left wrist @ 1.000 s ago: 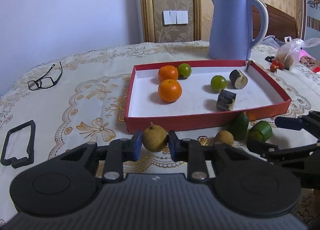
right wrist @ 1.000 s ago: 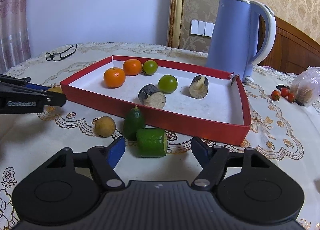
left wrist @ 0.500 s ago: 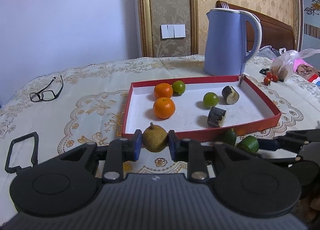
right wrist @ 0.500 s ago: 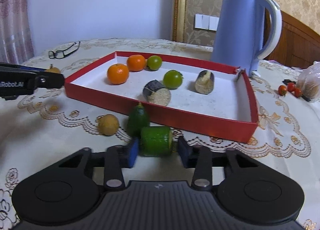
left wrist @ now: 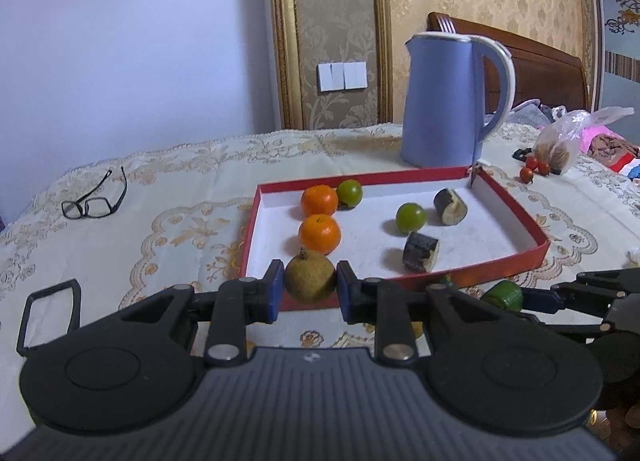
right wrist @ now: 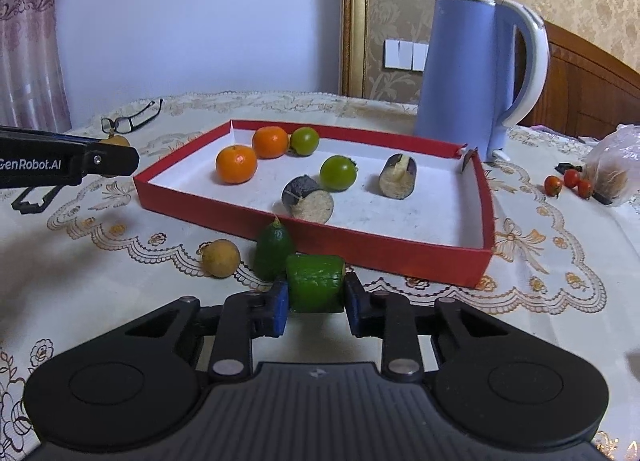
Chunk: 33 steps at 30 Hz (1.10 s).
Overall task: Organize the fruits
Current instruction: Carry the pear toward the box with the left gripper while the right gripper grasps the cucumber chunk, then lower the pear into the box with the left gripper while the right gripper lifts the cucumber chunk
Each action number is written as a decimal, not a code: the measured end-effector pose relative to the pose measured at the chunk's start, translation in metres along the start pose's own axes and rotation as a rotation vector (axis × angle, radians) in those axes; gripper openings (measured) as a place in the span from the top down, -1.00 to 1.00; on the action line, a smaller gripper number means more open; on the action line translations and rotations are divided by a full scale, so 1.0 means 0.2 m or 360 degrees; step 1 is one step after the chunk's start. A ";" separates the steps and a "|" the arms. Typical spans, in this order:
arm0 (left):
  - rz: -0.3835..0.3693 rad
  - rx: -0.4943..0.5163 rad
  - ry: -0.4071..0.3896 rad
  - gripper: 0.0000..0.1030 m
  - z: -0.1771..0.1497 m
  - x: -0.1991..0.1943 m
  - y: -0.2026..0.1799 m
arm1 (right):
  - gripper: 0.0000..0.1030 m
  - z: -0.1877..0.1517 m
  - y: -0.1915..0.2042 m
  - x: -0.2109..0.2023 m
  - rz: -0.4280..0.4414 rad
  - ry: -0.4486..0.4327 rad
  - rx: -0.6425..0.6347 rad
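My left gripper (left wrist: 310, 297) is shut on a small brown pear (left wrist: 309, 279), held above the table just in front of the red tray (left wrist: 516, 261). My right gripper (right wrist: 314, 301) is shut on a green cucumber piece (right wrist: 315, 283) near the tray's front wall (right wrist: 360, 245). The tray holds two oranges (right wrist: 236, 164), two green fruits (right wrist: 338, 173) and two dark eggplant pieces (right wrist: 308, 201). A green cucumber end (right wrist: 273, 247) and a round yellow-brown fruit (right wrist: 221, 257) lie on the tablecloth in front of the tray.
A blue kettle (left wrist: 448, 101) stands behind the tray. Glasses (left wrist: 94, 201) lie at far left, with a black frame (left wrist: 48, 315) near the left edge. Cherry tomatoes (right wrist: 568, 181) and a plastic bag (right wrist: 612, 173) lie at right.
My left gripper has risen and moved toward the tray with the pear. My right gripper closed on the cucumber piece and lifted it slightly.
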<state>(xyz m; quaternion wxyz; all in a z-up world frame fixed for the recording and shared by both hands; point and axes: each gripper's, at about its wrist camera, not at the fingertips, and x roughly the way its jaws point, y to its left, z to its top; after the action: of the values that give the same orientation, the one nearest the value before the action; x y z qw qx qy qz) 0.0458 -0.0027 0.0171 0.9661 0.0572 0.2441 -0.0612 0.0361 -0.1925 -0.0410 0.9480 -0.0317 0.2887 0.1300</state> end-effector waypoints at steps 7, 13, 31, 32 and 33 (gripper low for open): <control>0.0001 0.0080 -0.0026 0.51 0.08 0.05 -0.09 | 0.46 0.01 -0.03 -0.05 0.0000 -0.0034 0.0023; 0.0007 0.0048 -0.0008 0.51 0.15 0.16 -0.11 | 0.46 0.02 -0.06 -0.09 -0.0014 -0.0071 0.0039; 0.0179 -0.0016 0.0041 0.51 0.29 0.47 -0.16 | 0.46 0.05 -0.08 -0.15 -0.0045 -0.0131 0.0034; 0.0182 -0.0019 0.0047 0.51 0.29 0.48 -0.16 | 0.46 0.05 -0.09 -0.15 -0.0046 -0.0134 0.0034; 0.0182 -0.0022 0.0052 0.51 0.30 0.49 -0.16 | 0.46 0.05 -0.09 -0.16 -0.0050 -0.0140 0.0032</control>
<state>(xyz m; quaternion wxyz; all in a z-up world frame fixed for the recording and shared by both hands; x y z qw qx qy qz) 0.1552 -0.0524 0.0197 0.9643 0.0654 0.2565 -0.0031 0.0217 -0.2151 -0.0150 0.9620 -0.0209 0.2476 0.1134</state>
